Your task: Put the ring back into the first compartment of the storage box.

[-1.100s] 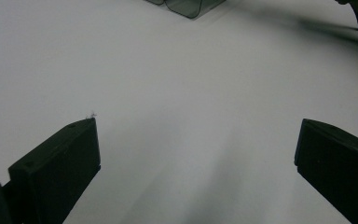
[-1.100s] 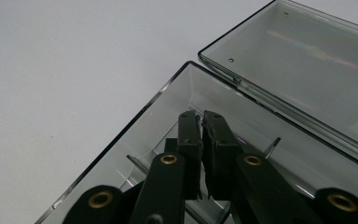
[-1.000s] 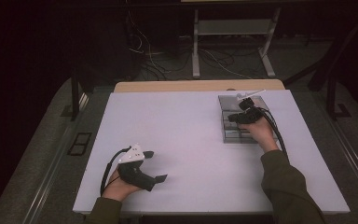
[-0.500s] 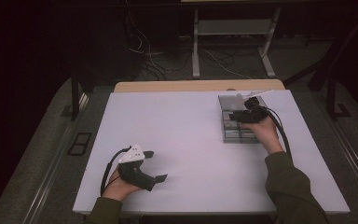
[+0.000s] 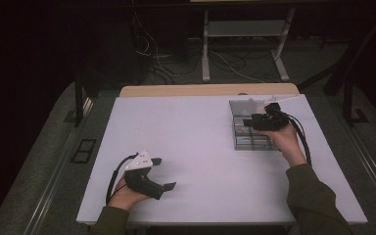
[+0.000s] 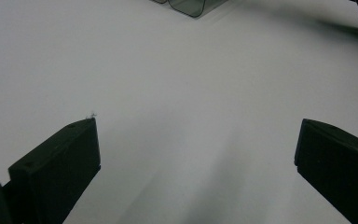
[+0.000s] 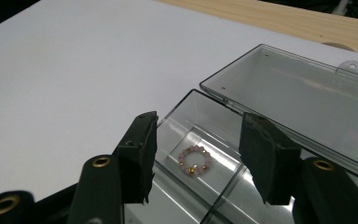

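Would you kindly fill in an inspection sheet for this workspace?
Surface: white table, bare between the hands.
Job's things: clear compartment box, lid open; beaded ring lying in one compartment.
Clutter: nothing seen.
Grippers: right tool above the ring, jaws just been opening, nothing between them; left tool open, empty, low over the table.
Cables: one trails from each tool; more on the floor beyond.
Surroundings: dark floor, metal stand.
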The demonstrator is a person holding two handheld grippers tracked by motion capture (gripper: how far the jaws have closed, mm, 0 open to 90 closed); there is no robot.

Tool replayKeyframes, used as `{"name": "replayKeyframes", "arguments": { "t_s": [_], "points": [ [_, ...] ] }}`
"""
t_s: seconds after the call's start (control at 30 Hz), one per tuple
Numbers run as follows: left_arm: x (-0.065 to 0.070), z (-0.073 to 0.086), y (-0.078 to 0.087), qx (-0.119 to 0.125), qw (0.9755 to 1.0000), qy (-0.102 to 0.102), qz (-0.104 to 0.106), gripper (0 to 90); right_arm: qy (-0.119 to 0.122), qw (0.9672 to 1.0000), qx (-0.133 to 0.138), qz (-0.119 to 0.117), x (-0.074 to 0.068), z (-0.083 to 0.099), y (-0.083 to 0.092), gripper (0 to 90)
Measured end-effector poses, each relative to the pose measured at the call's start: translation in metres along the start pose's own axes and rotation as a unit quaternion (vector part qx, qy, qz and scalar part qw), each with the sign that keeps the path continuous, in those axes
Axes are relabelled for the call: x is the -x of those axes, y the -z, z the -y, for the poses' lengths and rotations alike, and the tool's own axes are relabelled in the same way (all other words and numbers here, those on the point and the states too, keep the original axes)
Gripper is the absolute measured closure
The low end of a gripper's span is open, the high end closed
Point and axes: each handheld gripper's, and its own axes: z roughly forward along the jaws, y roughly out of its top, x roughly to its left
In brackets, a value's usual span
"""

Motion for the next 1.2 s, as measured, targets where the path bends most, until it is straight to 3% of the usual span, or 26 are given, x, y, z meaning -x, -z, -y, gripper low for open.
{"name": "replayKeyframes", "arguments": {
  "t_s": [0.53,1.2],
  "points": [
    [0.001,0.0,0.0,-0.002,1.0,-0.004,0.002,0.0,0.04,0.9989,0.021,-0.015,-0.02,0.01,0.022,38.6],
    [0.002,0.0,0.001,-0.001,1.0,-0.008,0.001,0.0,0.044,0.9973,0.05,-0.033,-0.042,0.038,0.042,30.8]
  ]
}}
